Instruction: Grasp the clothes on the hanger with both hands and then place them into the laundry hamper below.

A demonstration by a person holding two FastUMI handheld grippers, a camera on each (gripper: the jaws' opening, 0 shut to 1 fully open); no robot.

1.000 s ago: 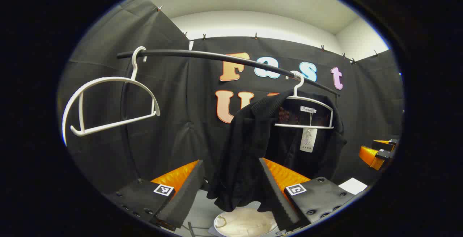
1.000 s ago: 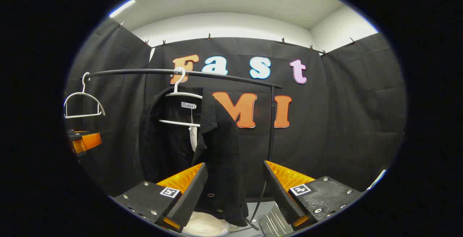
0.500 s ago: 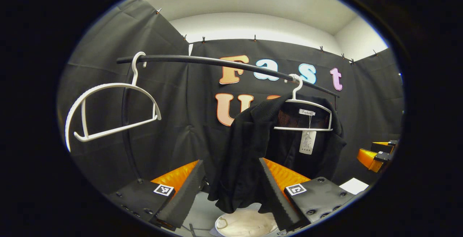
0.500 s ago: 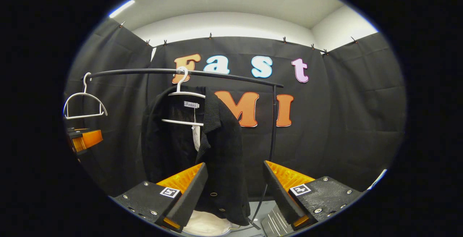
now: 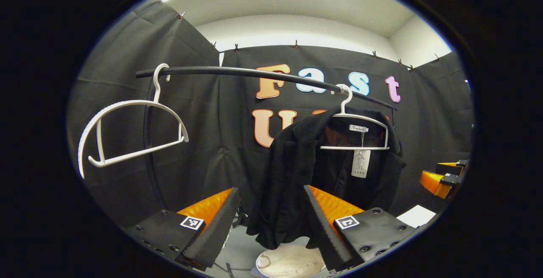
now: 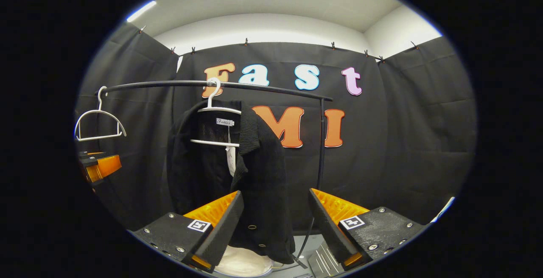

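Black jacket (image 5: 297, 172) hangs on a white hanger (image 5: 355, 131) from the black rail (image 5: 254, 73), above the pale laundry hamper (image 5: 288, 261). Left gripper (image 5: 269, 220) and right gripper (image 6: 275, 223) both spread wide, grasping nothing. Empty hanger (image 5: 127, 129) hangs apart.

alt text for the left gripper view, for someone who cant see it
A black jacket hangs on a white hanger from a black rail, framed by the open left gripper. An empty hanger hangs left.
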